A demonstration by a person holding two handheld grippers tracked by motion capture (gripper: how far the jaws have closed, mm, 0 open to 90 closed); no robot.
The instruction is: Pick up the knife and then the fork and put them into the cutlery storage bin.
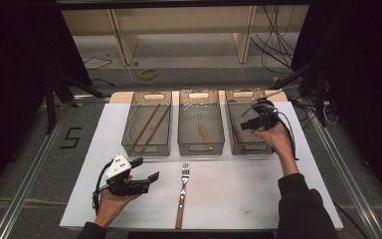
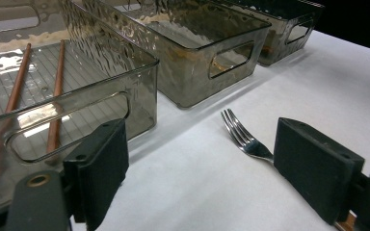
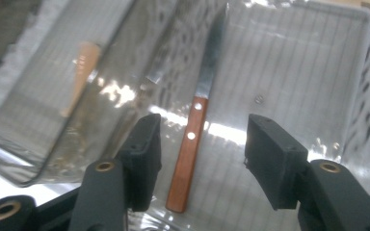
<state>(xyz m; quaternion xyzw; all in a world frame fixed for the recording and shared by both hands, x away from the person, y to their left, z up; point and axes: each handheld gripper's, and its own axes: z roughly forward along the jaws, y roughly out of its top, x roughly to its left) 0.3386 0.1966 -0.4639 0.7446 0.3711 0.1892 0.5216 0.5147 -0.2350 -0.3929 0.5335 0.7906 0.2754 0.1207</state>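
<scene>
White table (image 1: 229,199): fork (image 1: 183,191), perhaps three bins (image 1: 201,128)

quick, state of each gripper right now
left gripper: open, holding nothing, the fork lies beyond its jaws.
right gripper: open over the right bin, the knife lies below, not gripped.

Open white table (image 1: 238,194) in front of three bins, broken by a fork (image 1: 182,191) lying lengthwise at centre. Clear strips left and right of it. Behind, left bin (image 1: 147,124), middle bin (image 1: 201,123) and right bin (image 1: 248,124) side by side, narrow gaps between walls.
</scene>
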